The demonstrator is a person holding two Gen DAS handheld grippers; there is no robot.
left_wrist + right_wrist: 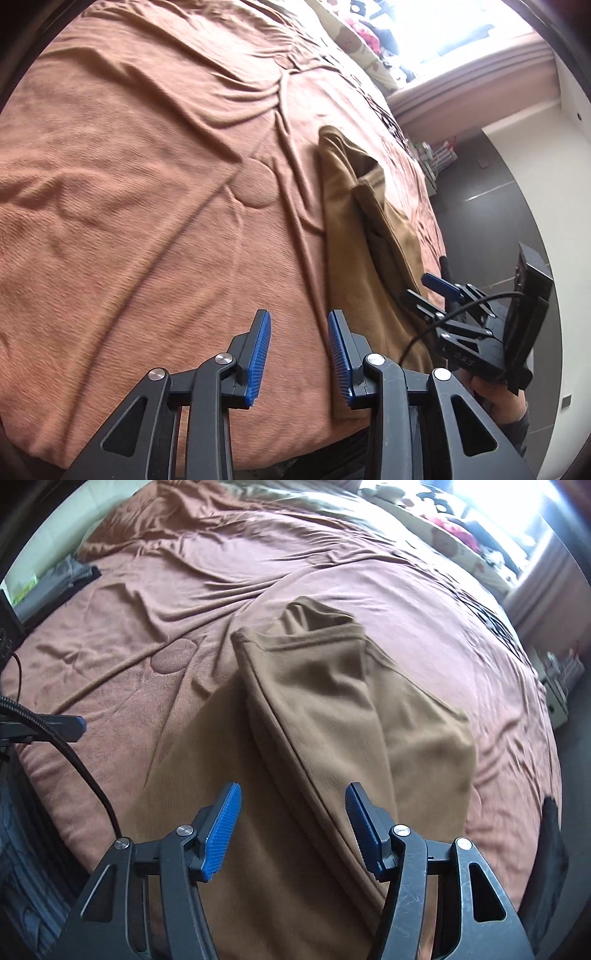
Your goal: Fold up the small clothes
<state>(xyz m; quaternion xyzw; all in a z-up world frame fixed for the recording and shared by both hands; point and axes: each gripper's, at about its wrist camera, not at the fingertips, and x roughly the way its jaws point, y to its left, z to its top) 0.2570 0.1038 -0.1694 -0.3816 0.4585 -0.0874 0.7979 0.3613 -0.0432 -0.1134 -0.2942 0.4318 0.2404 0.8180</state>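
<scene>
Garment (332,709), tan and partly folded, lies on my rust bedspread (147,627). Right gripper (291,827) hovers over the garment, jaws apart, empty; left gripper (299,350) beside the garment, likewise apart.

A: What are the grippers made of?
B: Black plastic linkage arms with triangular cut-outs, silver round screws at the pivots; the left gripper (299,354) has ribbed blue pads (258,358); the right gripper (293,830) matches, its arms scuffed with fine scratches.
A: Any wiring?
B: A thin black cable (461,306) loops over the right one; a thicker braided one (55,734) trails off the left.
</scene>
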